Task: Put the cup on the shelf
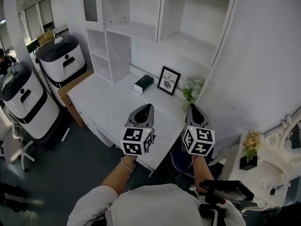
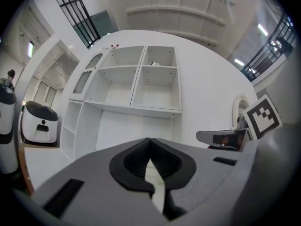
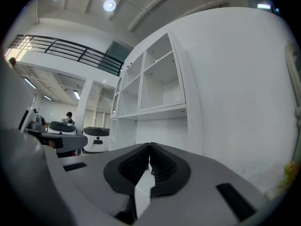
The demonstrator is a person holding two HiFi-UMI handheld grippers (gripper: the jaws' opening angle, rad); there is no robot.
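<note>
I see no cup in any view. The white shelf unit [image 1: 155, 18] stands on the white desk [image 1: 108, 105], and its open compartments are empty; it also shows in the left gripper view [image 2: 141, 79] and the right gripper view [image 3: 155, 84]. My left gripper [image 1: 149, 106] hovers over the desk's near part, its jaws shut with nothing between them [image 2: 150, 144]. My right gripper [image 1: 192, 106] is held beside it near the desk's right end, also shut and empty [image 3: 149, 147]. Both point toward the shelf.
On the desk lie a green box [image 1: 143, 84], a framed print [image 1: 169, 80] and a small vase of white flowers [image 1: 190, 91]. Two white-and-black round machines [image 1: 61, 60] [image 1: 23, 98] stand left. A vanity with yellow flowers [image 1: 251, 142] stands right, beside the wall.
</note>
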